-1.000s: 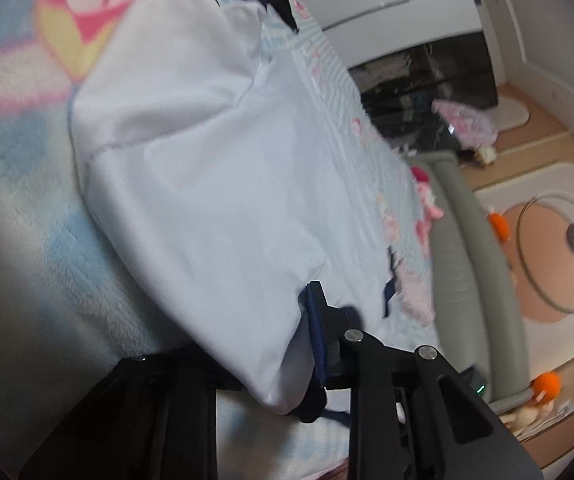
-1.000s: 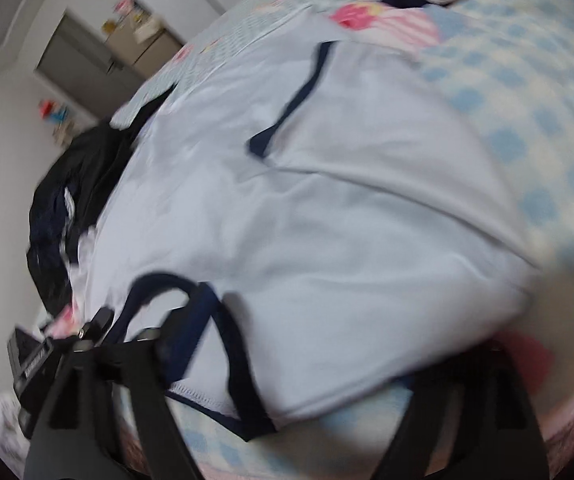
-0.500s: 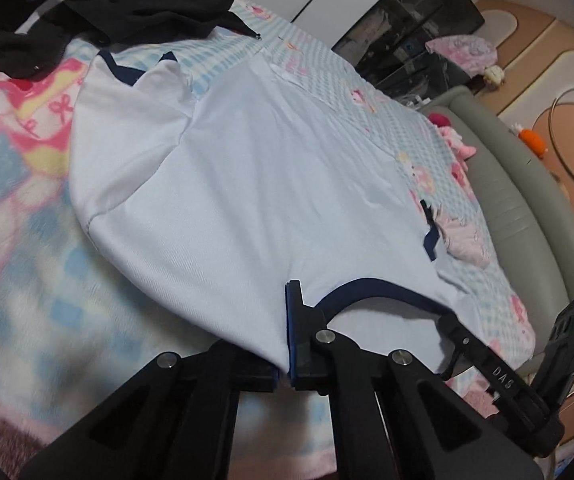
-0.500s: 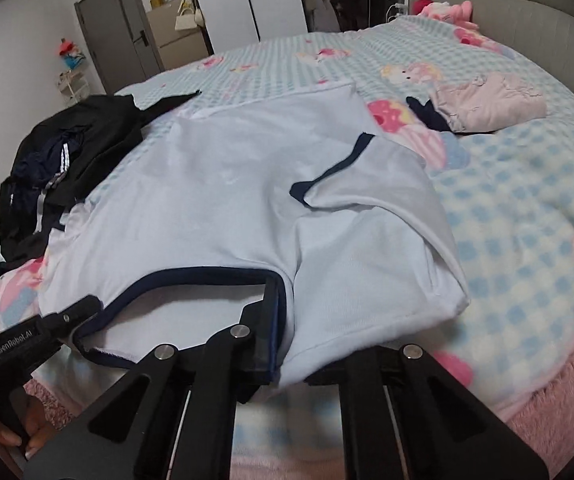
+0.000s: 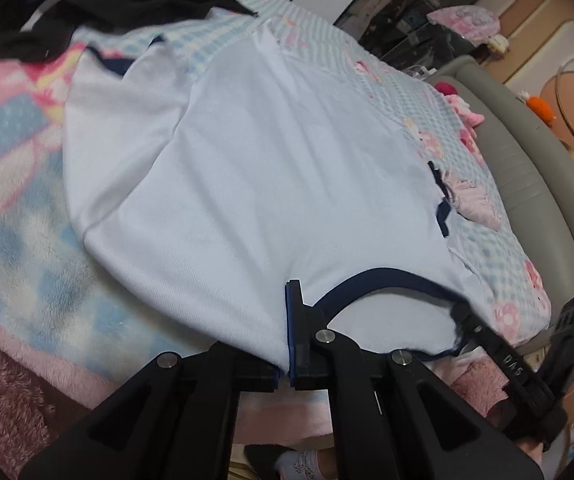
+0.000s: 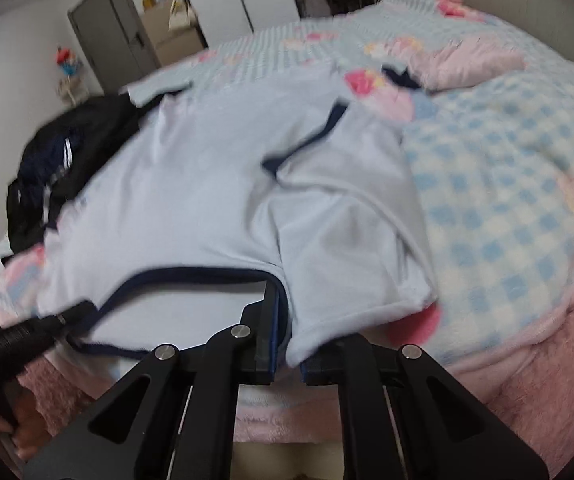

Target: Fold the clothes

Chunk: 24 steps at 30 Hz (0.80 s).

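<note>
Item: pale blue T-shirt (image 5: 271,168); lies ahead of both tools on bed blanket (image 6: 499,184), collar end nearest you; your left gripper (image 5: 287,360) clamped on shoulder left of navy collar (image 5: 371,276); your right gripper (image 6: 287,356) clamped on opposite shoulder; paired grip likely keeps top edge taut for fold; black clothes (image 6: 51,184) far left.
</note>
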Each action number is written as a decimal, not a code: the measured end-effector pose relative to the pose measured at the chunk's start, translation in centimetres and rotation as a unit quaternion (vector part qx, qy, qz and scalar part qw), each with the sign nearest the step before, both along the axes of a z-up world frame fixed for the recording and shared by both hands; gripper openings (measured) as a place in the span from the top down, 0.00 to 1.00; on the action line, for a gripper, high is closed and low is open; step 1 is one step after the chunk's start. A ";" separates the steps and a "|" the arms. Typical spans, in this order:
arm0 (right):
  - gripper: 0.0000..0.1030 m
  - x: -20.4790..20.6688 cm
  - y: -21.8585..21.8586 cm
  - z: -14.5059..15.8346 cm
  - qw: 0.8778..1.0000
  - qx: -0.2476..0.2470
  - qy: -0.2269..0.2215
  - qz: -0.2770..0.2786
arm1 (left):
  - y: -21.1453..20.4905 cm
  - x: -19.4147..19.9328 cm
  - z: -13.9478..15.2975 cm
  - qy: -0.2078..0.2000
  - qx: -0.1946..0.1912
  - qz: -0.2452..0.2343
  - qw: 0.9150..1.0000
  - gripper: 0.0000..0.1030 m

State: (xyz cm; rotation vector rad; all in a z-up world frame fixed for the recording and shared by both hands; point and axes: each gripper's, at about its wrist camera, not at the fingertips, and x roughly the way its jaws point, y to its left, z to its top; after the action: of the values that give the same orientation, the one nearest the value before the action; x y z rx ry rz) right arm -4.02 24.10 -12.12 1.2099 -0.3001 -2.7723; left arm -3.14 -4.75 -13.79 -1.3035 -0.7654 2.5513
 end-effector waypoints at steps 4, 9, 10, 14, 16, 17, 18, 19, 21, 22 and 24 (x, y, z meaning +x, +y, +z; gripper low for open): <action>0.95 0.7 0.0 1.0 0.999 0.025 0.023 0.000 | 1.7 -0.3 0.5 -0.002 -0.023 -0.015 1.000 0.98; 0.88 -0.5 1.4 -3.7 0.994 -0.022 -0.103 -0.004 | 0.7 -0.4 -2.3 -0.070 0.018 -0.017 0.997 0.95; 0.86 -0.1 1.6 -3.5 0.994 -0.031 -0.107 -0.009 | 0.4 0.0 -2.0 -0.070 0.021 -0.019 0.997 0.93; 0.77 2.6 1.6 -0.7 0.997 0.002 -0.079 -0.021 | -0.7 2.2 -0.4 -0.078 -0.020 -0.029 0.996 0.85; 0.77 3.9 1.2 0.5 0.998 0.018 -0.058 -0.019 | -1.2 2.8 1.3 -0.052 -0.052 -0.024 0.997 0.85; 0.77 4.2 0.9 1.1 0.998 0.026 -0.046 -0.015 | -1.1 2.7 2.2 -0.032 -0.068 -0.028 0.997 0.85; 0.77 4.2 0.5 1.8 0.999 0.032 -0.033 -0.008 | -0.9 2.3 3.2 -0.009 -0.081 -0.035 0.996 0.85; 0.77 3.7 -0.1 2.5 0.999 0.040 -0.018 0.006 | -0.6 1.7 4.0 0.011 -0.090 -0.044 0.995 0.85; 0.76 2.0 -1.3 3.3 0.998 0.062 -0.002 0.029 | 0.4 -0.2 4.8 0.037 -0.093 -0.068 0.993 0.79; 0.76 0.7 -1.9 3.5 0.997 0.063 -0.007 0.039 | 0.8 -1.2 4.8 0.042 -0.092 -0.082 0.991 0.74; 0.70 -1.5 -2.3 3.3 0.998 0.037 -0.008 0.050 | 1.5 -3.0 3.8 0.012 -0.099 -0.102 0.990 0.74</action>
State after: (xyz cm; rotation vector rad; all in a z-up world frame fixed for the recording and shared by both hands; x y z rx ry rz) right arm -5.52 21.79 -8.84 1.2291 -0.1349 -2.7116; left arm -6.12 -3.29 -10.04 -1.3266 -0.3584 2.5231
